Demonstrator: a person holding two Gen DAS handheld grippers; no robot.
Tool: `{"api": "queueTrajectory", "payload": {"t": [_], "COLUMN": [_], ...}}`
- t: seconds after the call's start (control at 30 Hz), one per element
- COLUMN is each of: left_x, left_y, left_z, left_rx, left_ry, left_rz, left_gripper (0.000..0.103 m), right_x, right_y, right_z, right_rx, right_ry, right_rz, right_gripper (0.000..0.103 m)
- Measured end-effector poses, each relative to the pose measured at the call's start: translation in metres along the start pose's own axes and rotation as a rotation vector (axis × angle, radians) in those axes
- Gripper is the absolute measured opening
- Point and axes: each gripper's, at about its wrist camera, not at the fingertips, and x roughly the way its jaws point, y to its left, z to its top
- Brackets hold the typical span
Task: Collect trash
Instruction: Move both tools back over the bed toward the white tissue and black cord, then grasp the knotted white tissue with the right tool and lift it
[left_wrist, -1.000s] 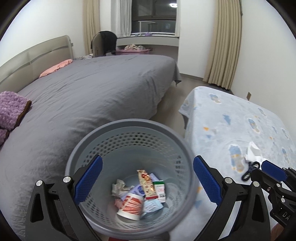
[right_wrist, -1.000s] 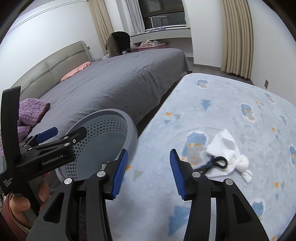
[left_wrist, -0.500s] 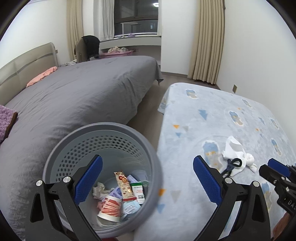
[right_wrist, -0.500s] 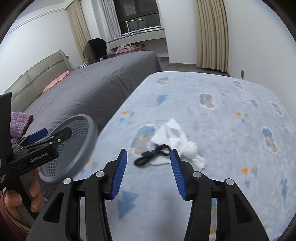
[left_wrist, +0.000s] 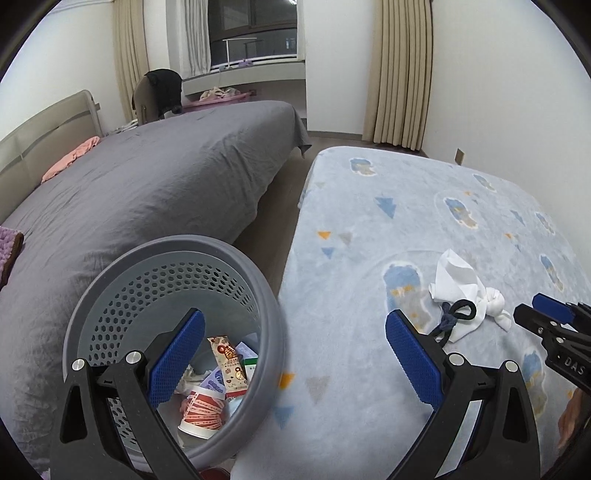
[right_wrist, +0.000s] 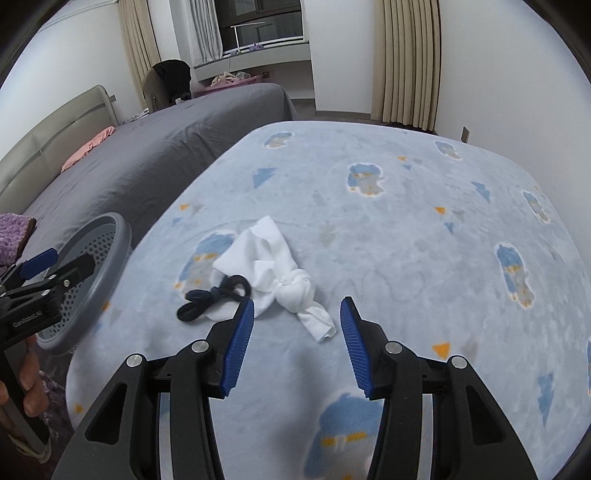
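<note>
A white knotted tissue wad (right_wrist: 273, 273) lies on the light blue blanket (right_wrist: 388, 229), with a black cord loop (right_wrist: 210, 295) touching its left side. My right gripper (right_wrist: 297, 325) hovers open just in front of it; the wad's thin tail lies between the tips, and the pads do not press it. The grey perforated bin (left_wrist: 177, 251) stands beside the blanket's edge and holds wrappers and a paper cup (left_wrist: 203, 413). Above it, my left gripper (left_wrist: 295, 343) is open and empty, its left finger over the bin's inside. The left wrist view also shows the wad (left_wrist: 458, 280), the cord (left_wrist: 454, 314) and the right gripper (left_wrist: 539, 312).
A large grey bed (left_wrist: 155, 192) fills the left, with a pink cloth (left_wrist: 70, 158) and a purple cushion (right_wrist: 14, 232) on it. A narrow strip of floor (left_wrist: 273, 229) separates the two beds. A person's hand (right_wrist: 29, 387) holds the left gripper (right_wrist: 62, 264) beside the bin (right_wrist: 107, 266).
Both grippers have swung right, toward the blue blanket. The bin has slid from between the left fingers to the left side. The right gripper has closed in on the white wad.
</note>
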Motion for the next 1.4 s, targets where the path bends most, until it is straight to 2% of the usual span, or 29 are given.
{"api": "queueTrajectory", "payload": {"t": [0.23,0.53,0.57,0.63,1.0,1.4], "left_x": [0.008,0.016,0.017,0.017,0.015,0.016], "left_y": [-0.007,-0.013,-0.013,-0.015,-0.027,-0.064], "left_z": [-0.003,-0.006,-0.006,-0.006,-0.011,-0.022], "left_rx": [0.02,0.036,0.037,0.043,0.067,0.161], "left_ry": [0.02,0.039,0.039,0.041,0.037,0.037], "left_rz": [0.009,0.013,0.012,0.011,-0.023,-0.085], "left_gripper": [0.096,0.096,0.096,0.096,0.096,0.096], "right_x": [0.028,0.05,0.051,0.054,0.025,-0.009], "right_y": [-0.005,0.005,0.007,0.01,-0.005,-0.055], "right_z": [0.004,0.009,0.009,0.008,0.013,0.012], "right_rx": [-0.007,-0.058,-0.065,-0.081,-0.012,0.14], "right_ry": [0.043,0.069,0.07,0.079,-0.019,-0.086], "right_rz": [0.034,0.025,0.022,0.015,-0.005,-0.025], "right_gripper": [0.047,0.046,0.045,0.029,0.028,0.028]}}
